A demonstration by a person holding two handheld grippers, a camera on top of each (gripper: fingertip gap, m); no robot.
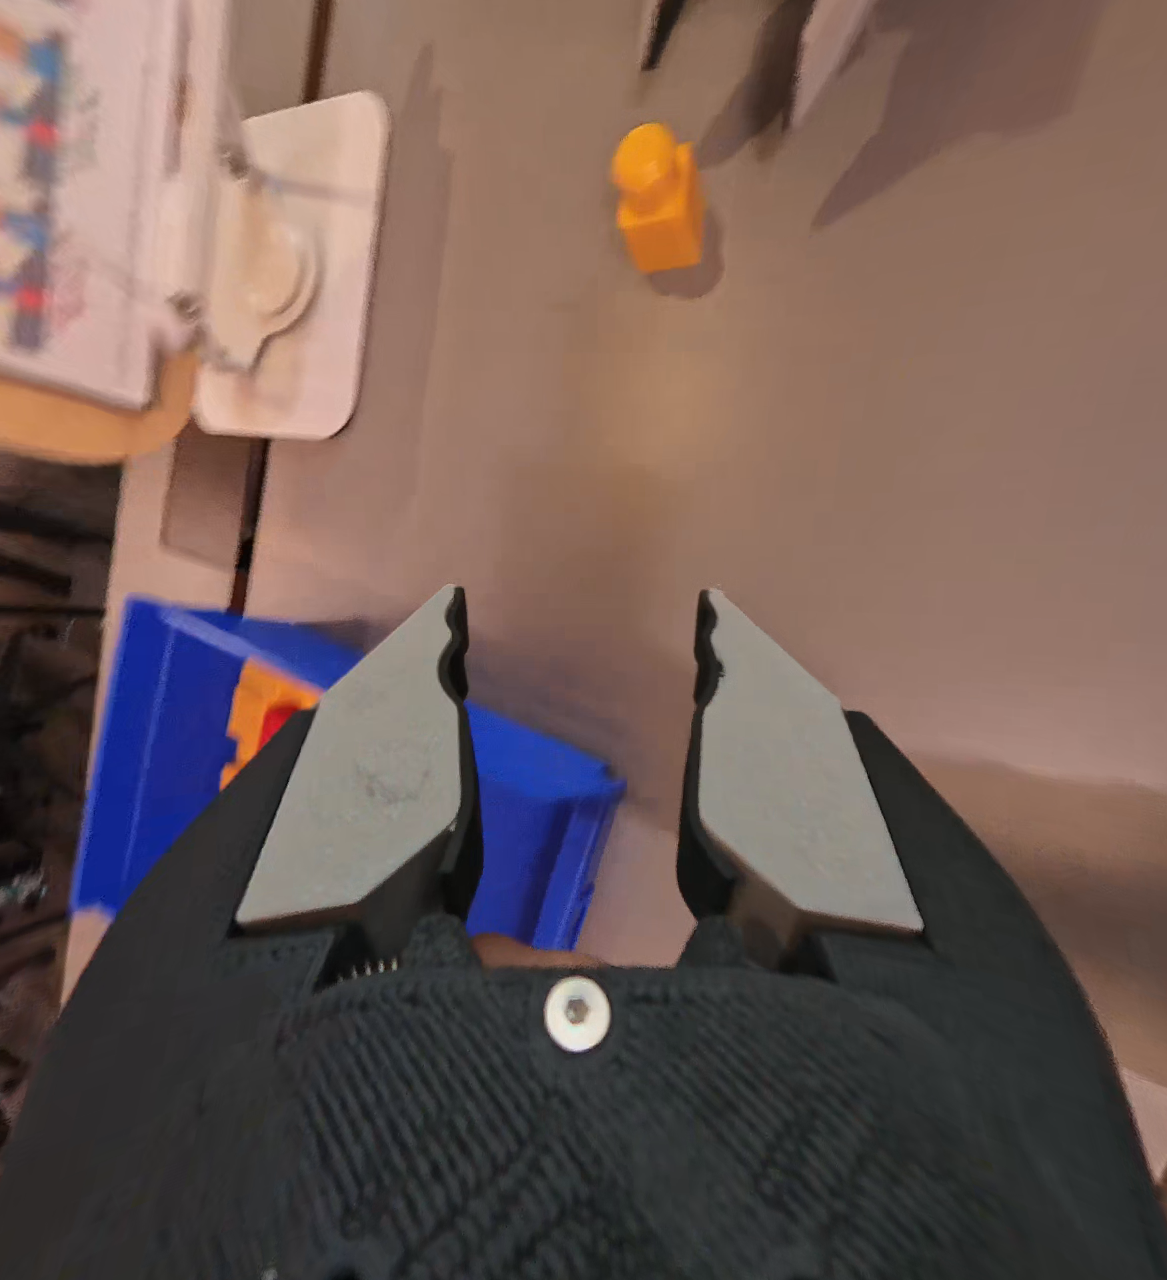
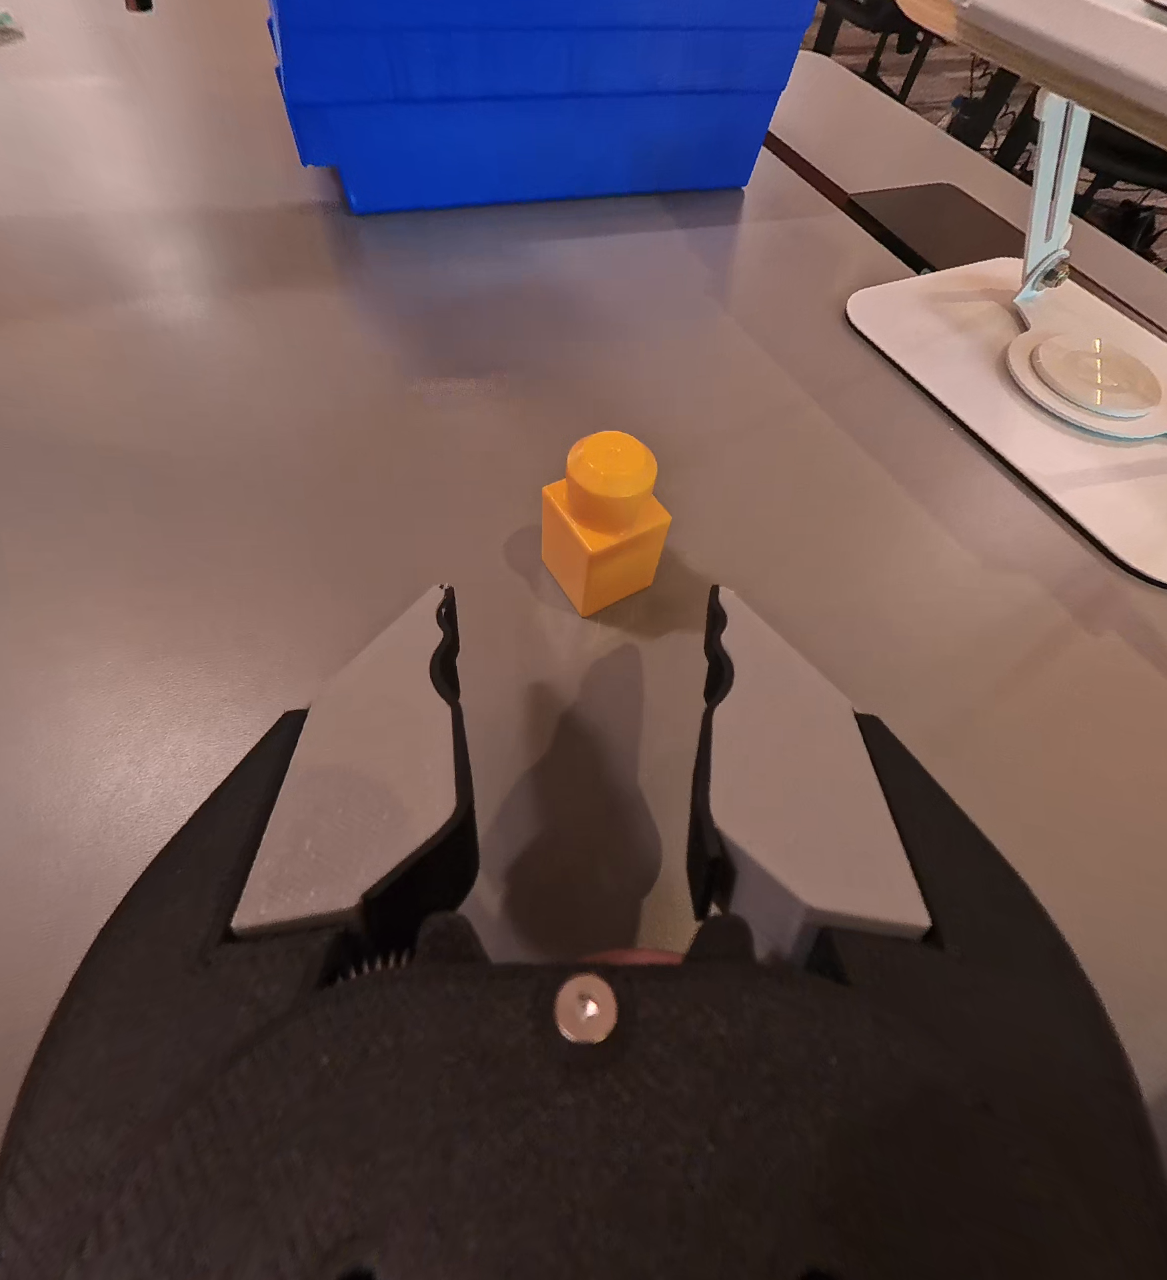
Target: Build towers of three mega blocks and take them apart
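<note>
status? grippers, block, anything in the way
Left gripper open, empty, above blue bin. Right gripper open, empty, just short of orange block. Block upright, alone on table. Path to it clear.

Orange block (image 2: 605, 526) on a grey table (image 2: 220, 415); behind the block a blue bin (image 2: 532, 118), to its right a white stand base (image 2: 1024, 415). Grey, black-edged fingers (image 2: 373, 748).

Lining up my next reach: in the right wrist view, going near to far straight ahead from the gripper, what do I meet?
Right gripper, open with nothing between its fingers → bare grey table → orange block, upright with its stud on top → more bare table → blue bin at the far edge.
</note>
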